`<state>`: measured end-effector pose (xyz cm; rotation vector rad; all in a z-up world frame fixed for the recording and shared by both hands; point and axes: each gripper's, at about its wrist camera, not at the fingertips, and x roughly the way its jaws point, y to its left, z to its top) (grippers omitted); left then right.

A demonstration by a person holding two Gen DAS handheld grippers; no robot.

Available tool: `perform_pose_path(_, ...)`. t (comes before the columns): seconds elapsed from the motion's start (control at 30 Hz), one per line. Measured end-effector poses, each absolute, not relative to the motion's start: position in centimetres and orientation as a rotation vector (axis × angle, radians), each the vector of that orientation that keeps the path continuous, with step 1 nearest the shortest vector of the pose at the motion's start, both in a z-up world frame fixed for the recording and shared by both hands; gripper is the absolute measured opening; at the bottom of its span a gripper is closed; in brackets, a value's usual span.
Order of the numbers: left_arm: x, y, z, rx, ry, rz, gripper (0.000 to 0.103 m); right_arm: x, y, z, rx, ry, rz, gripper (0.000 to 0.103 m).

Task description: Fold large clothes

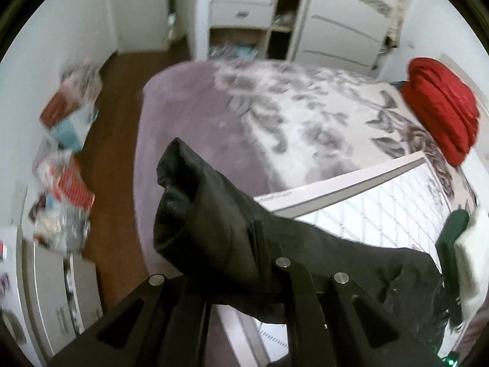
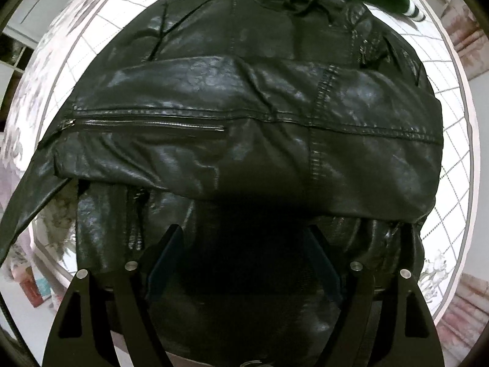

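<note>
One glossy (creased) black leather jacket (image 2: pixel 244 128)

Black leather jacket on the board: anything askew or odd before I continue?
One black leather sleeve dangles past the white gridded board, pinched in the left claw; the other sleeve lies folded across.

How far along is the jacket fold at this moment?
Partly done: one sleeve already lies folded across the jacket on the grid board. In hand: the left gripper is shut on the other sleeve, lifted over the bed. The right gripper hovers open over the hem. Left: lay that sleeve in, then fold the body.
</note>
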<state>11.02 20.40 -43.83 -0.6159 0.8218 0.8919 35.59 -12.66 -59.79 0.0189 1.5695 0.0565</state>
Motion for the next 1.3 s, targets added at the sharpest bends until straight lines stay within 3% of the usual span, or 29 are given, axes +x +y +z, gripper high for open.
perform_pose_path(0.2, 18.2, 15.9, -40.3, -0.433, 0.745, 0.682, 0.003, 36.5, -13.8, -57.4, 0.062, 1.550, 0.047, 0.082)
perform_pose_path(0.43, 27.8, -0.1, -39.1, -0.222, 0.822, 0.207, 0.003, 36.0, -21.4, -55.9, 0.202, 1.522, -0.085, 0.082)
perform_pose_path(0.73, 30.8, -22.3, -44.7, -0.033, 1.030, -0.242, 0.003, 28.9, -36.4, -57.2, 0.329, 1.554, -0.355, 0.082)
perform_pose_path(0.93, 31.2, -25.7, -49.8, 0.053, 1.206, -0.246, 0.009, 24.7, -42.0, -58.7, 0.446, 1.583, -0.409, 0.082)
perform_pose_path(1.0, 31.7, -24.7, -49.7, 0.008, 1.214, -0.253, 0.016, 24.2, -43.1, -58.7, 0.485, 1.576, -0.405, 0.082)
perform_pose_path(1.03, 31.9, -23.9, -49.2, -0.045, 1.218, -0.257, 0.032, 23.9, -43.8, -58.8, 0.510, 1.569, -0.401, 0.082)
perform_pose_path(1.07, 31.9, -23.3, -48.8, -0.078, 1.218, -0.258, 0.065, 23.8, -44.4, -58.7, 0.533, 1.561, -0.395, 0.082)
perform_pose_path(1.13, 32.1, -22.4, -47.3, -0.153, 1.202, -0.252, 0.093, 24.2, -45.4, -58.7, 0.592, 1.549, -0.378, 0.086)
perform_pose_path(1.3, 32.1, -16.8, -43.8, -0.249, 1.130, -0.131, 0.093, 25.5, -47.1, -58.2, 0.703, 1.522, -0.318, 0.088)
